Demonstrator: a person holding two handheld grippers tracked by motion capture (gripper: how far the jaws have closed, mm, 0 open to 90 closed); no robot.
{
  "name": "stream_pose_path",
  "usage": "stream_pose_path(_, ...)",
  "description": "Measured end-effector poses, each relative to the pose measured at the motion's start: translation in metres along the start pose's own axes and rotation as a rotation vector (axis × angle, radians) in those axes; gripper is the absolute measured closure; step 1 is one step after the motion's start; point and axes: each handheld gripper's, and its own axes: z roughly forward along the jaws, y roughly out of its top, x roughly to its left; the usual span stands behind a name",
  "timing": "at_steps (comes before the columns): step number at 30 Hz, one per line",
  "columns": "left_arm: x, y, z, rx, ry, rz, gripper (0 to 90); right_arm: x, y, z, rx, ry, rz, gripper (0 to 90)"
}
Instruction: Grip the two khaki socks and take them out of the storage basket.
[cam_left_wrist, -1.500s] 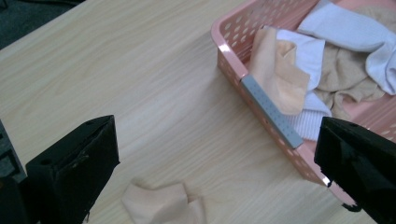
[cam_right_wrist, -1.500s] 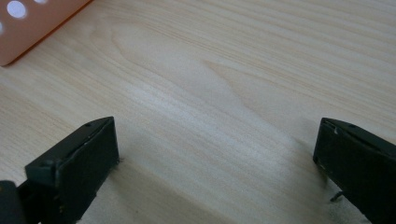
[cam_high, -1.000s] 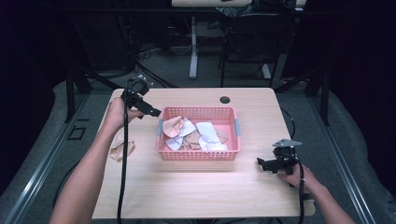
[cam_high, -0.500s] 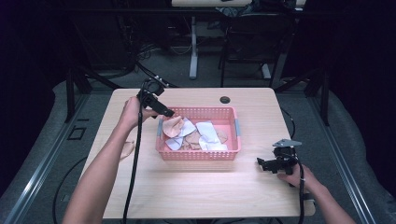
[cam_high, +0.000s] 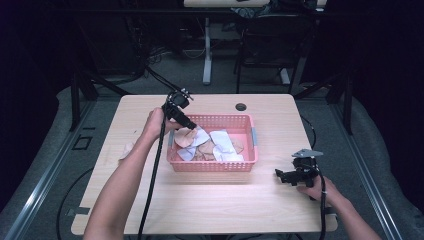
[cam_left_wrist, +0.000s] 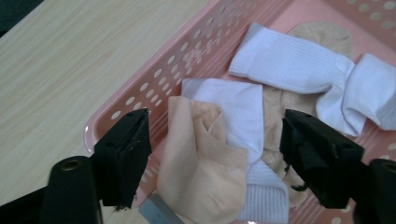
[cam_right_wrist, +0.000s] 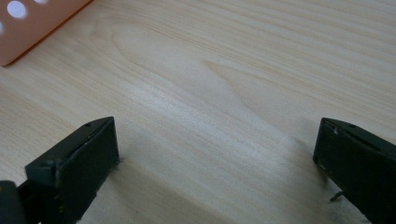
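Observation:
A pink perforated basket (cam_high: 212, 167) in the middle of the table holds several beige and white socks. My left gripper (cam_high: 192, 126) reaches down into the basket's left end. In the left gripper view a folded beige sock (cam_left_wrist: 201, 158) lies between the black jaws of that gripper (cam_left_wrist: 215, 119), on top of a white sock (cam_left_wrist: 233, 100). The jaws have just been closing, and a gap still shows on both sides of the sock. My right gripper (cam_high: 278, 174) rests on the table right of the basket, and in its own view it (cam_right_wrist: 215, 126) stands open over bare wood.
Another beige sock (cam_high: 126, 149) lies on the wooden table (cam_high: 225, 205) near its left edge, partly behind the left forearm. A black round grommet (cam_high: 241, 107) sits at the back. The basket's corner (cam_right_wrist: 28, 28) shows at the top left of the right gripper view.
My left gripper has moved right and down, from left of the basket to inside its left end, and its jaws have narrowed. The right gripper has stayed put.

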Motion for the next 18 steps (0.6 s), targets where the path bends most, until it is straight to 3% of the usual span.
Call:
stream_pose_path(5, 0.002, 0.000, 0.013, 0.029, 0.010, 0.000, 37.2, 0.000, 0.000, 0.000, 0.000, 0.000, 0.000, 0.0)
stream_pose_path(11, 0.006, -0.005, 0.032, 0.086, 0.025, -0.008, 42.5, 0.000, 0.000, 0.000, 0.001, 0.001, -0.001, 0.0)
stream_pose_path(18, 0.013, -0.008, 0.043, 0.098, 0.036, -0.032, 48.9, 0.000, 0.000, 0.000, 0.002, 0.001, -0.001, 0.0)
